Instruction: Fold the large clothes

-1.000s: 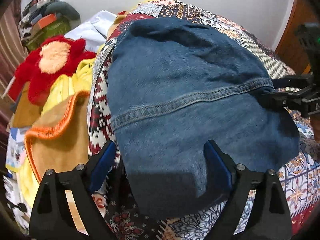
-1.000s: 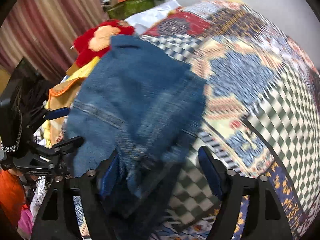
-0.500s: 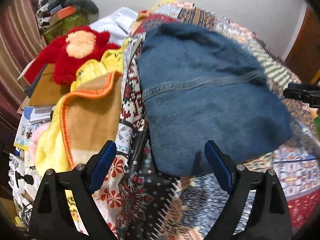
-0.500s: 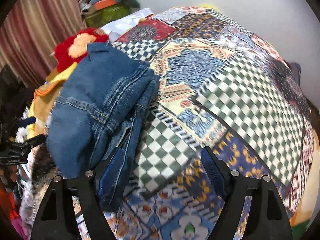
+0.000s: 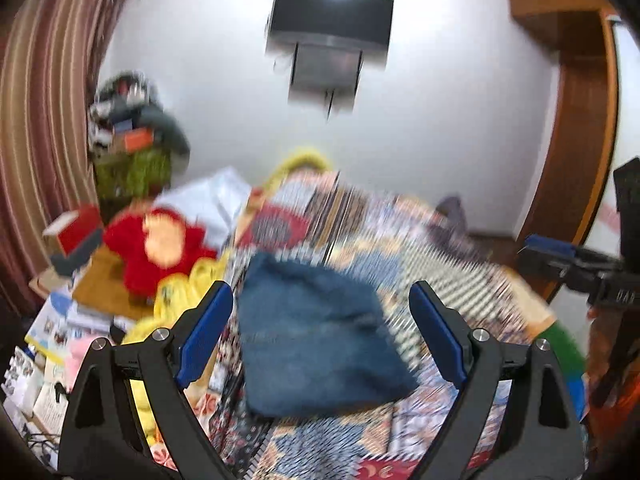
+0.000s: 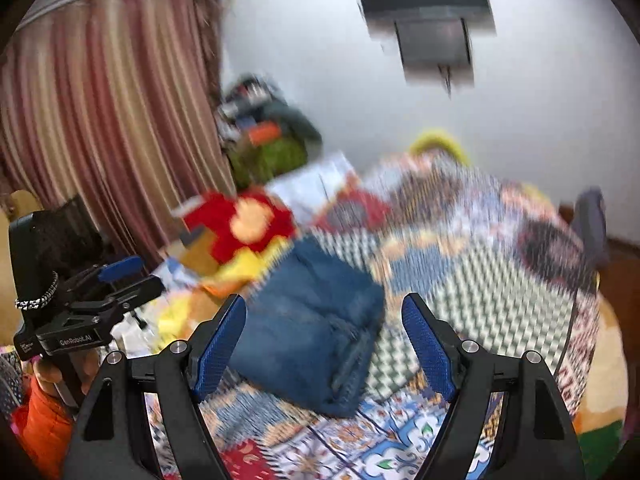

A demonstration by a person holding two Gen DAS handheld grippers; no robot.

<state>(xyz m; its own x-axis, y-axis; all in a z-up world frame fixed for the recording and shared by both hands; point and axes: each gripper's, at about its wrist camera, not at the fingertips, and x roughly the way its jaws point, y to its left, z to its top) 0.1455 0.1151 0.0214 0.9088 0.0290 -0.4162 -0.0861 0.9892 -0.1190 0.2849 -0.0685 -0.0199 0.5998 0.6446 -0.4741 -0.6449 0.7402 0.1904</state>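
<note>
I'm holding both grippers, left [image 5: 320, 332] and right [image 6: 324, 344], jaws wide and empty; folded jeans [image 5: 316, 340] are lying lengthwise near the bed's [image 5: 460, 280] left edge.

The folded jeans [image 5: 316, 332] are matt blue denim on a patterned cloth bedspread [image 5: 452, 264]; the left hand-held gripper [image 5: 320, 332] is black plastic with textured blue pads [image 5: 204, 336].

Black-framed left gripper [image 5: 320, 332] with blue-padded fingers [image 5: 204, 332], silver screws, orange sleeve [image 6: 44, 424].

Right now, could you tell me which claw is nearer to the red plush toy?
Left. The left claw hangs on the same side as the red plush toy; the right claw sits farther across.
</note>
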